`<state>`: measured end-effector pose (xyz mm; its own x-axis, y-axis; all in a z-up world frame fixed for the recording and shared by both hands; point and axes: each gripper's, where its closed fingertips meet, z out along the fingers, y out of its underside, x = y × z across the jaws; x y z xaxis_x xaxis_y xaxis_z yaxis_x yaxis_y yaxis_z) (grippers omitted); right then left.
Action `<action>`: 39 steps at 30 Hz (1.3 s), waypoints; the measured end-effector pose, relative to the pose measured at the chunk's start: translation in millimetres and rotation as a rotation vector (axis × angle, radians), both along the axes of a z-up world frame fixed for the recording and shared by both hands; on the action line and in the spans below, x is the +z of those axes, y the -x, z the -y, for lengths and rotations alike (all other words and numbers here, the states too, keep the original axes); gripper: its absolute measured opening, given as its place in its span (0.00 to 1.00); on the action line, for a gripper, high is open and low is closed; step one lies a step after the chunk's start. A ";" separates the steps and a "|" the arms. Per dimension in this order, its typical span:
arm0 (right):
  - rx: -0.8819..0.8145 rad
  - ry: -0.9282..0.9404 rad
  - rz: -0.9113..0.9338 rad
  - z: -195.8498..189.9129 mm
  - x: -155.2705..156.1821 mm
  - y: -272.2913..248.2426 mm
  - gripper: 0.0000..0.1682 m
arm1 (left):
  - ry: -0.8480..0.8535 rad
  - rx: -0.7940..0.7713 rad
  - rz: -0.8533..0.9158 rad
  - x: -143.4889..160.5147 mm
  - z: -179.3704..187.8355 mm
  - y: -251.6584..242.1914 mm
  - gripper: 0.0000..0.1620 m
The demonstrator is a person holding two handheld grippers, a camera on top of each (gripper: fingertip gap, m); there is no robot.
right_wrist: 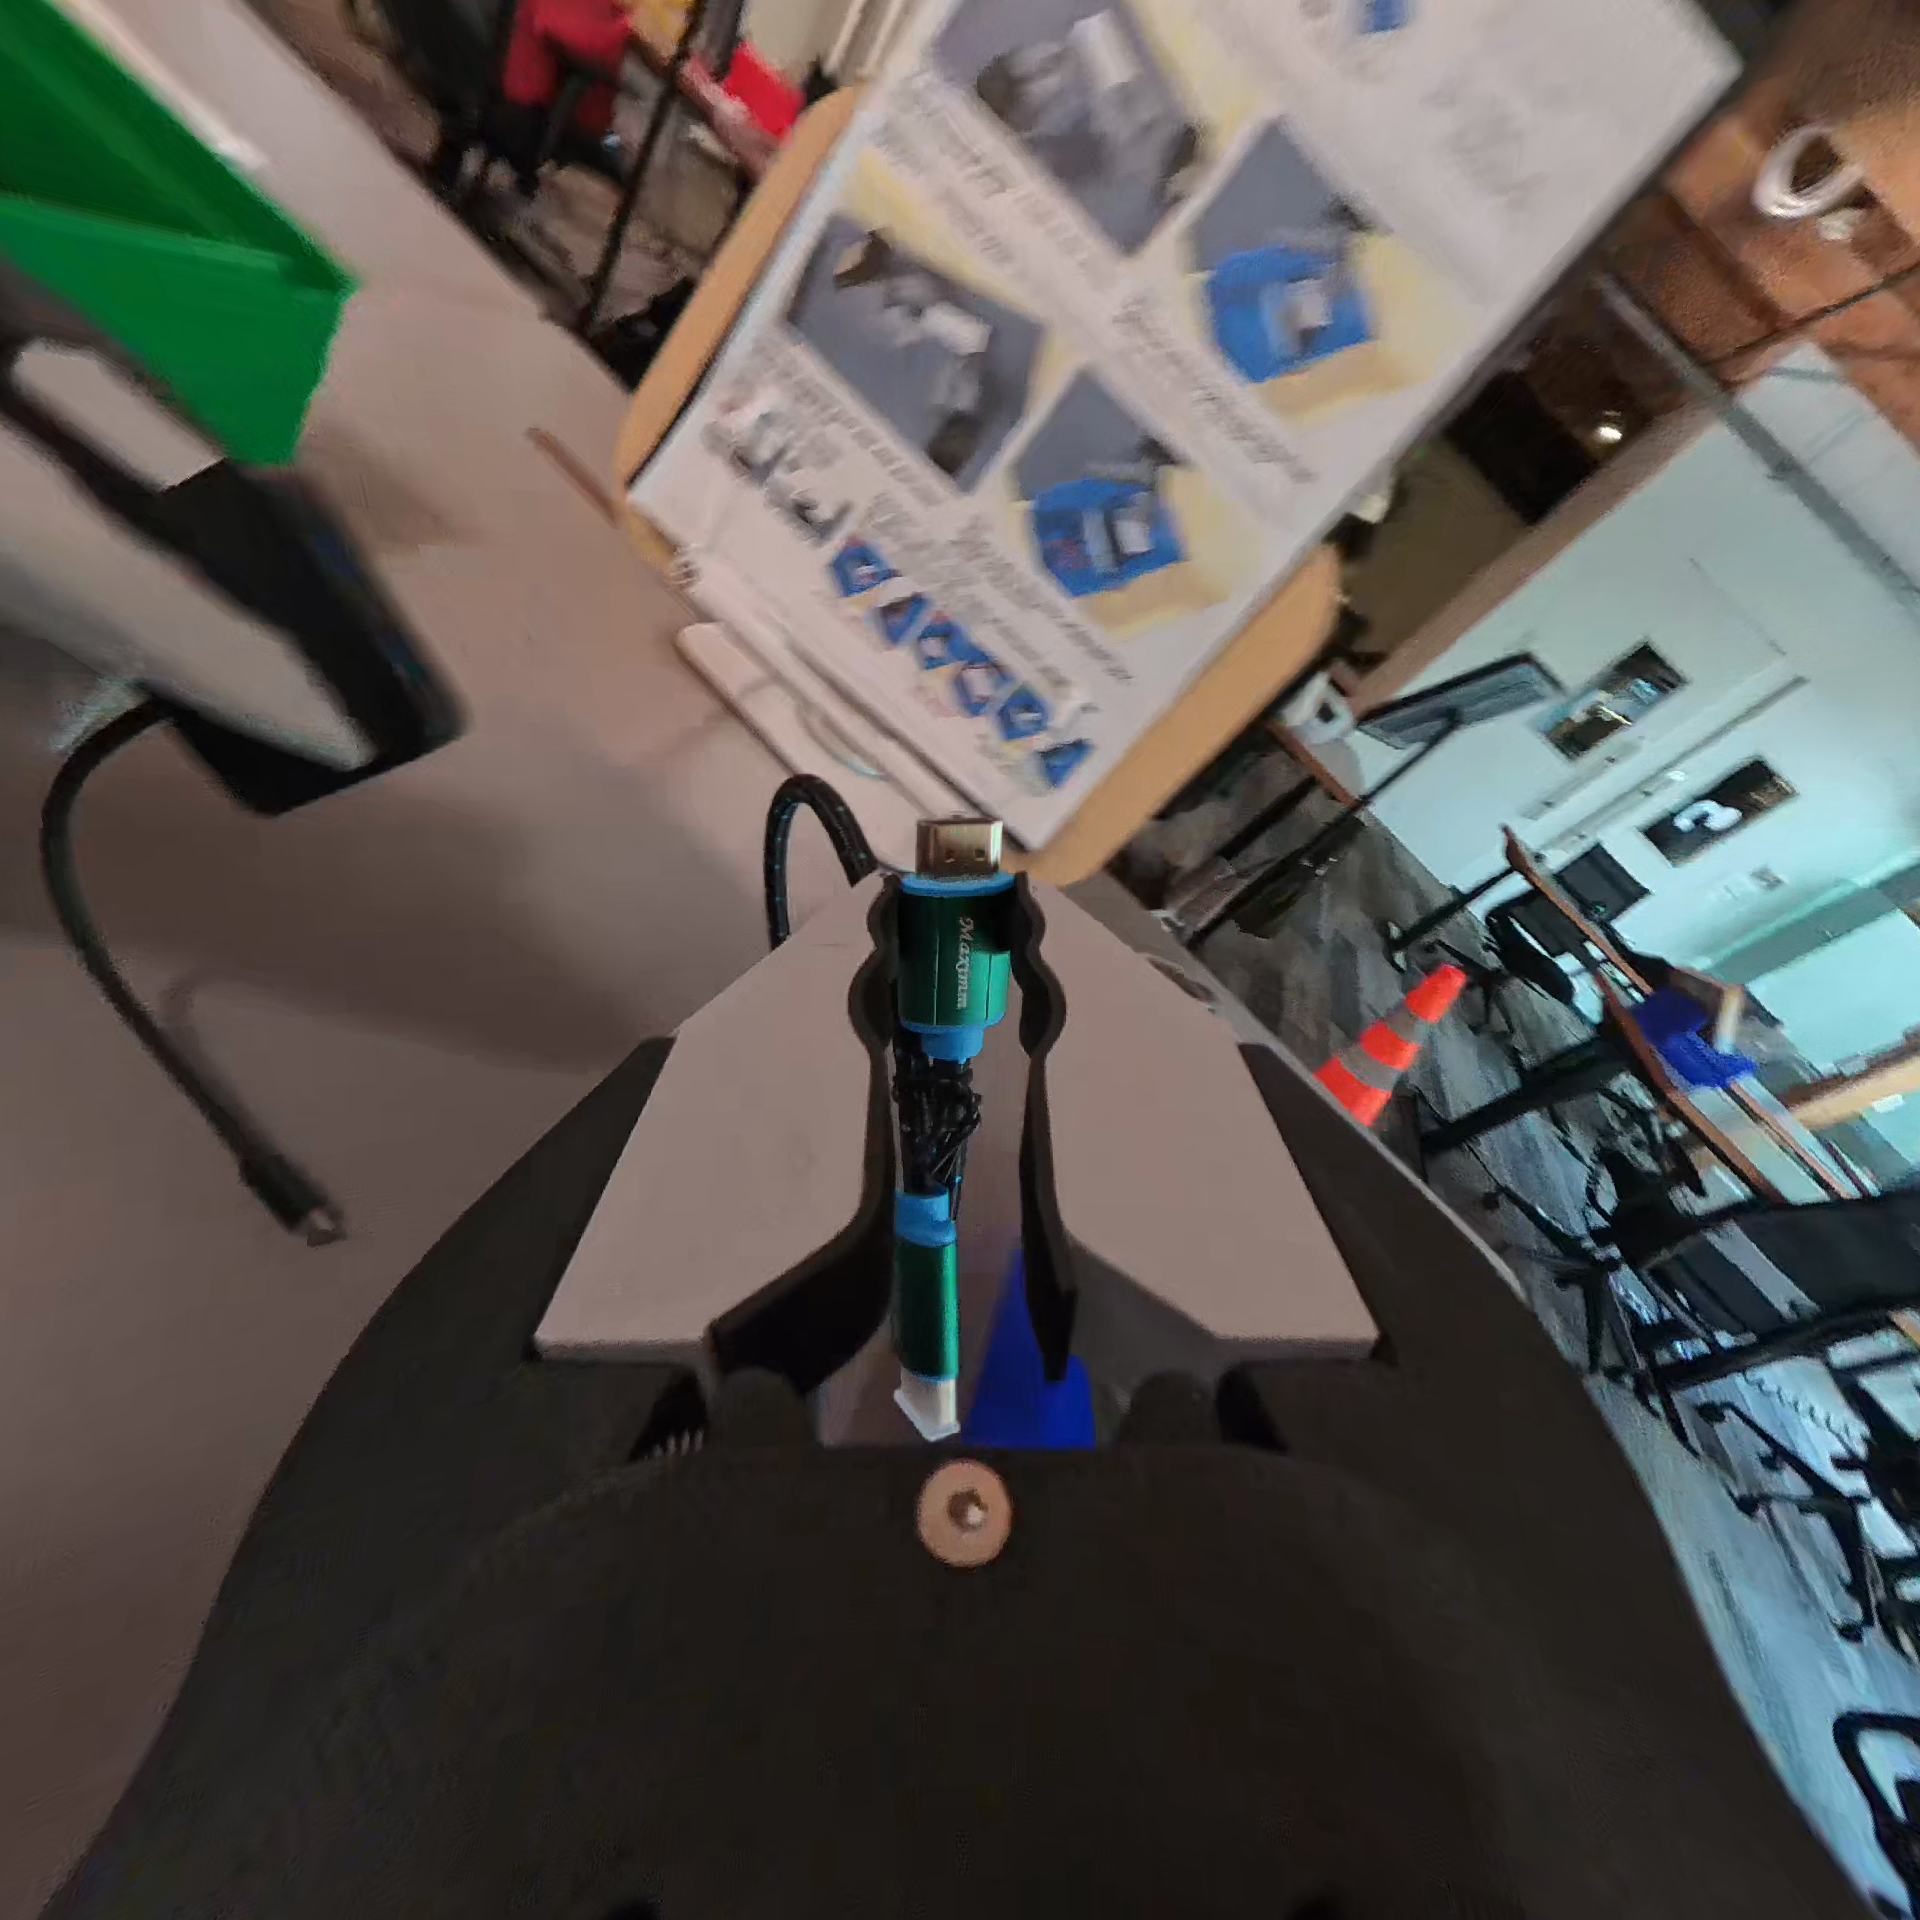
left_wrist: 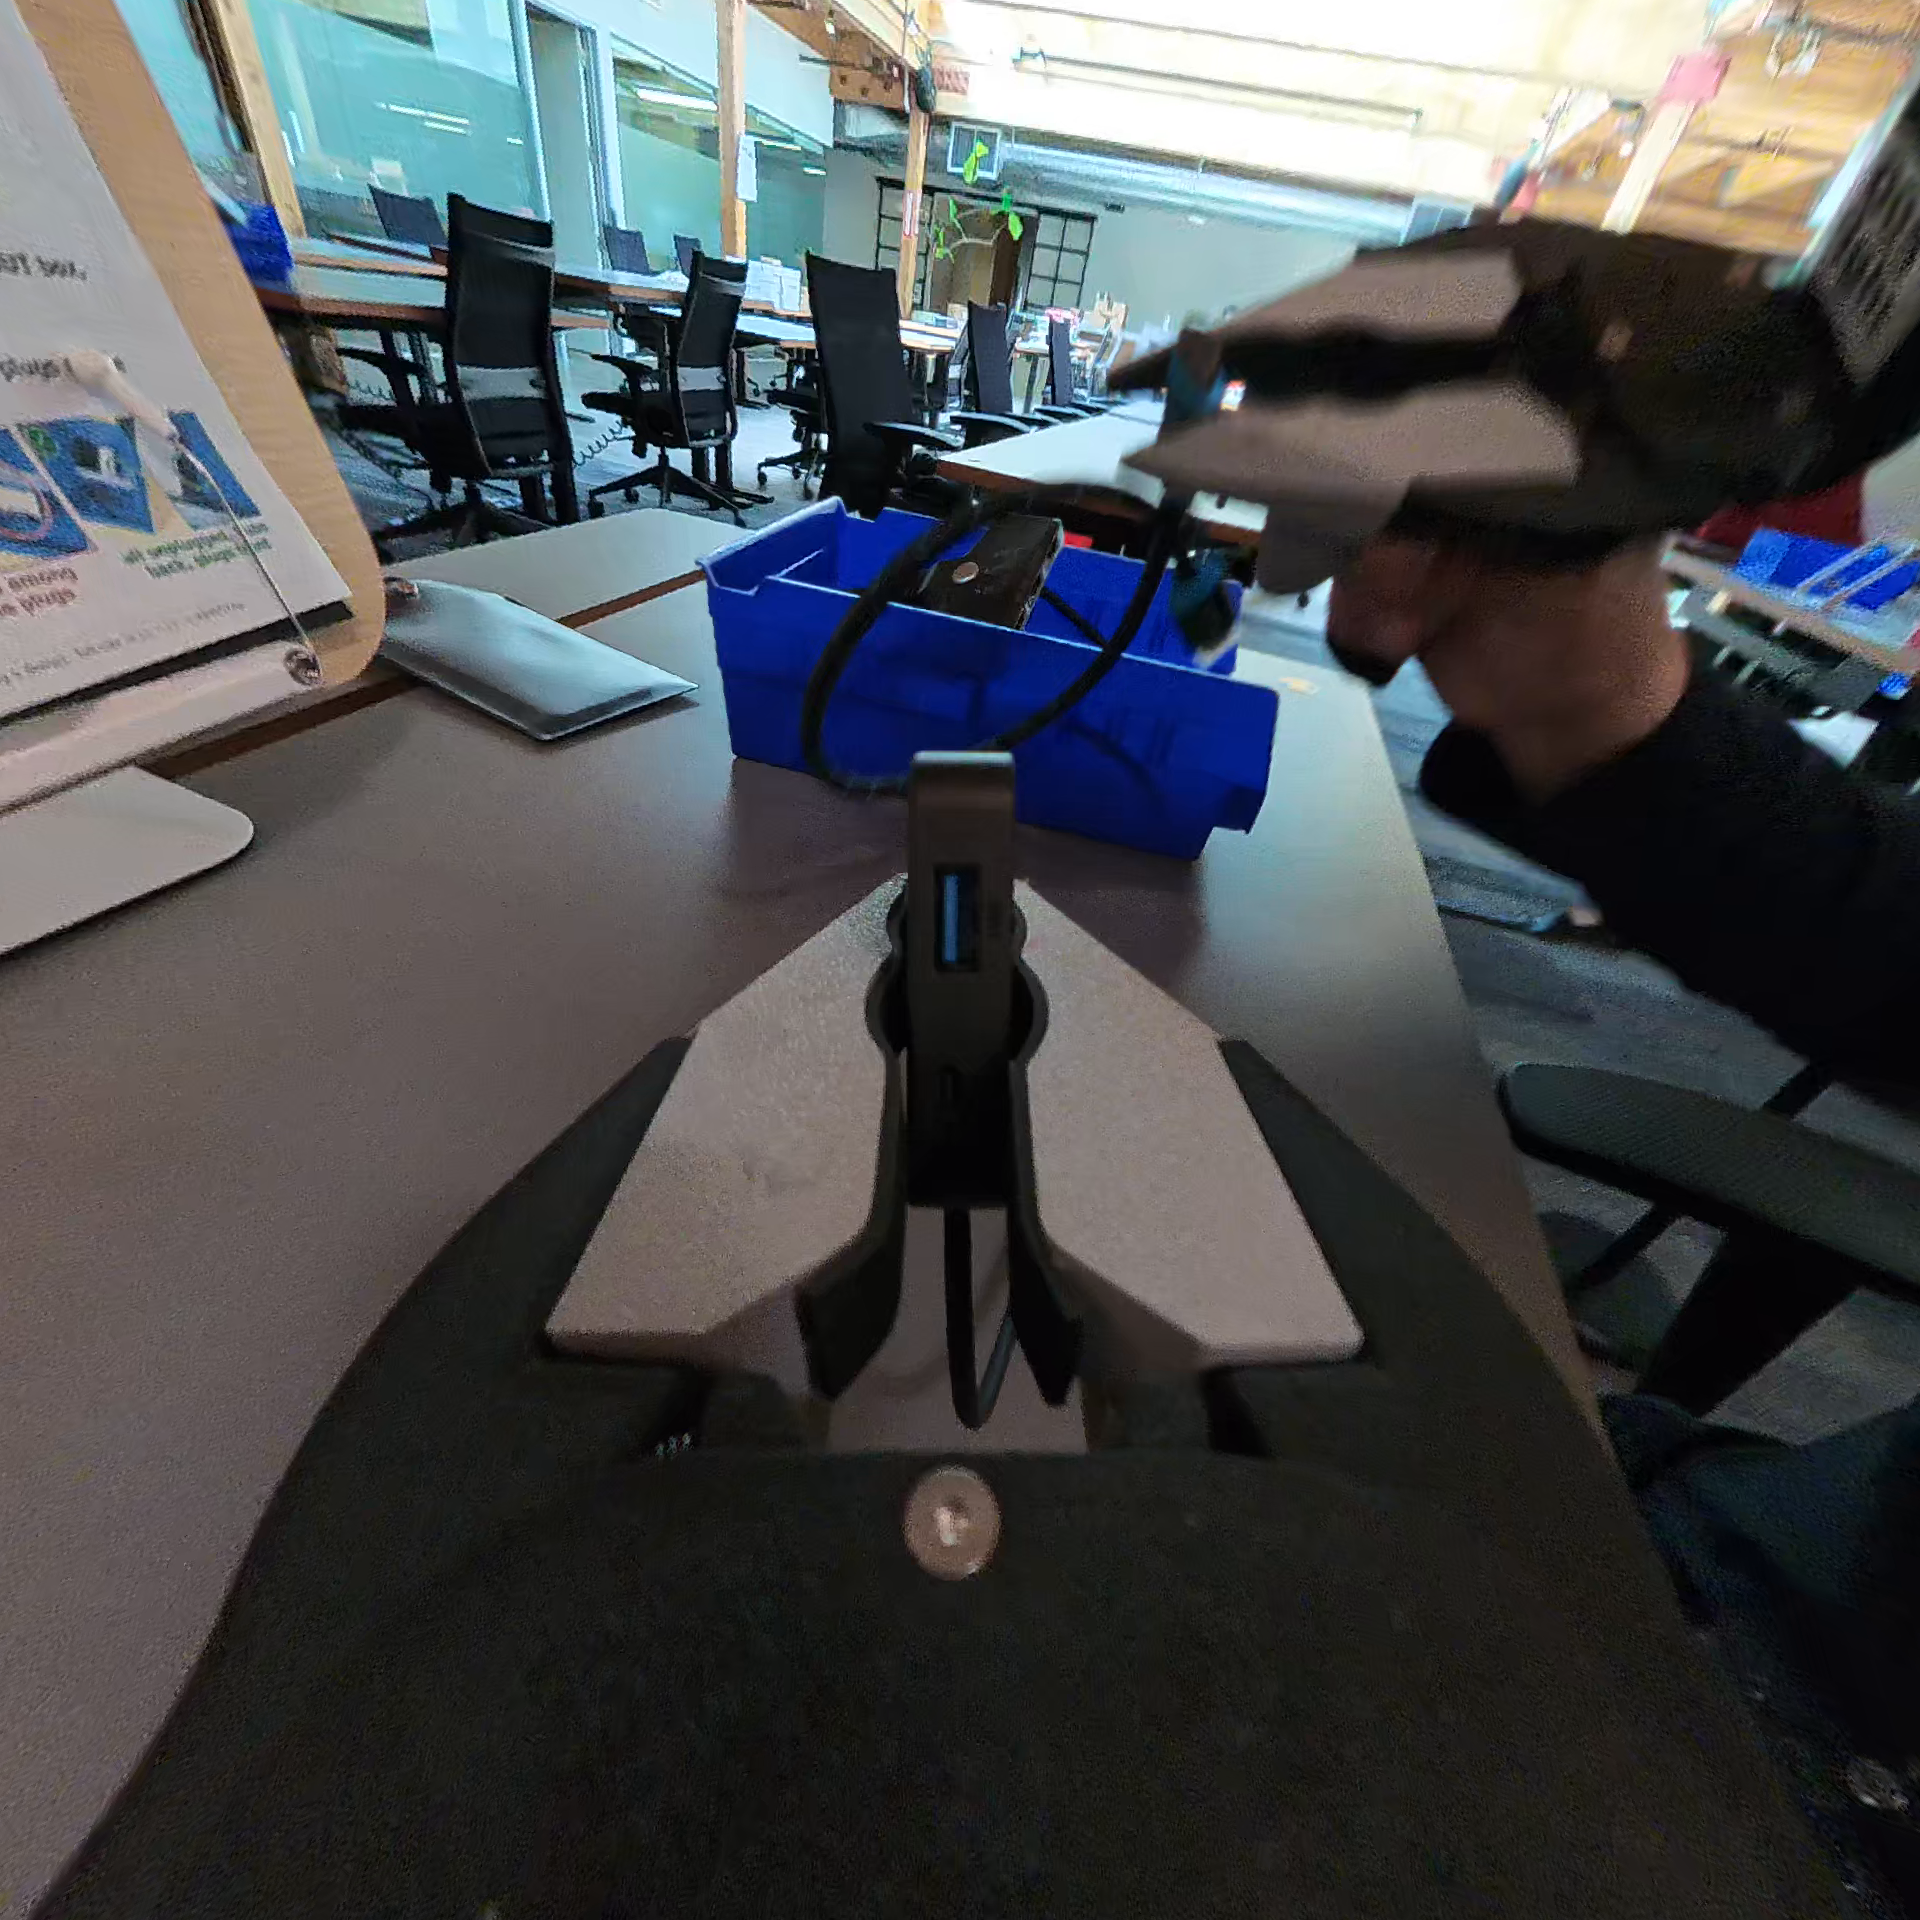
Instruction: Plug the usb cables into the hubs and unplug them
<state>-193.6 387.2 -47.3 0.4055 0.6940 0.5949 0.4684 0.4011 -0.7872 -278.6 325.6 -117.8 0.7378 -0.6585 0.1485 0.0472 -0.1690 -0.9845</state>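
Note:
My left gripper [left_wrist: 958, 914] is shut on a dark grey adapter hub [left_wrist: 961, 831], held upright above the brown table [left_wrist: 416, 987] with a blue port facing me. The hub's short black cable [left_wrist: 977, 1320] hangs between the fingers. My right gripper [right_wrist: 956, 894] is shut on a green and blue cable plug [right_wrist: 951, 961], and the plug's metal tip [right_wrist: 958, 844] sticks out past the fingertips. The braided cable's other plug [right_wrist: 928, 1320] hangs lower between the fingers. In the left wrist view the right gripper [left_wrist: 1143, 416] hovers above the blue bin. The hub [right_wrist: 343, 623] shows at the left of the right wrist view.
A blue bin [left_wrist: 935, 665] holding a black device and cables stands mid-table. An instruction board [left_wrist: 135, 416] on a white base stands at the left, with a silver pouch [left_wrist: 520, 655] beside it. A green bin [right_wrist: 156, 239] shows in the right wrist view. A person in black [left_wrist: 1662, 831] sits by the table's right edge. There is about 15 cm between the tips of the two grippers.

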 end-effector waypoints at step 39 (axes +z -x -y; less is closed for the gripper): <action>-0.790 0.737 0.764 -209.4 -118.4 -258.8 0.07 | 0.029 -0.009 -0.093 -21.8 -4.2 -15.6 0.07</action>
